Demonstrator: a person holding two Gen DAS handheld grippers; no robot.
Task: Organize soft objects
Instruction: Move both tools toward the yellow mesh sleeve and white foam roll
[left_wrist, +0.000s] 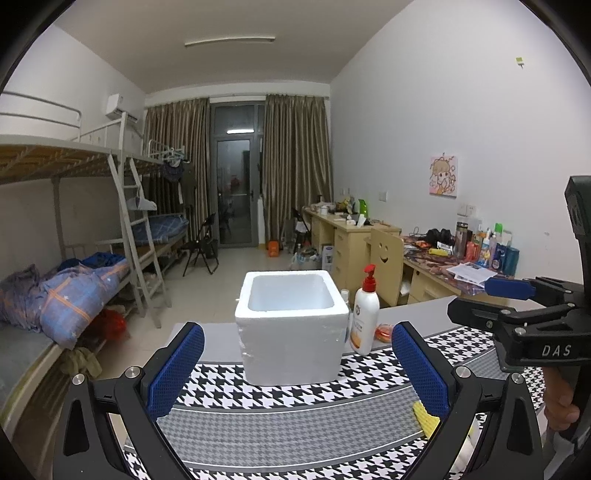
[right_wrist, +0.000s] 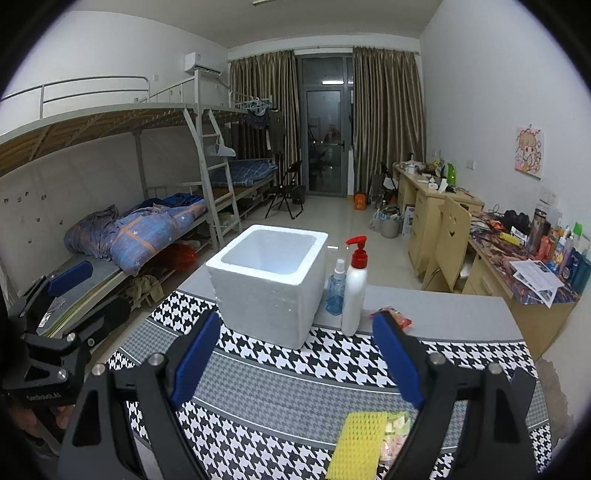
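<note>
1. Both grippers hang over the tabletop (right_wrist: 443, 314), which is partly covered by a houndstooth cloth (right_wrist: 295, 387); the left gripper (left_wrist: 297, 369) has its jaws wide apart with nothing between them, and the right gripper (right_wrist: 295, 358) likewise has its jaws apart and empty
2. The soft things appear to be a yellow foam net sleeve (right_wrist: 356, 443) lying on the cloth just under the right gripper, a clear packet (right_wrist: 397, 432) touching its right side, and a red-orange packet (right_wrist: 397, 317) further back near the bottles
3. A white foam box (right_wrist: 269, 284), open-topped and apparently empty, stands at the far side of the cloth; beside it are a pump bottle (right_wrist: 354, 291) and a small blue spray bottle (right_wrist: 335, 291)
4. Judged from this, the task is at its start: nothing is in the box and nothing is held
5. The next move probably calls for the right gripper to tilt down onto the yellow sleeve, close gently so as not to crush it, then carry it over the box rim while keeping away from the upright bottles
</note>
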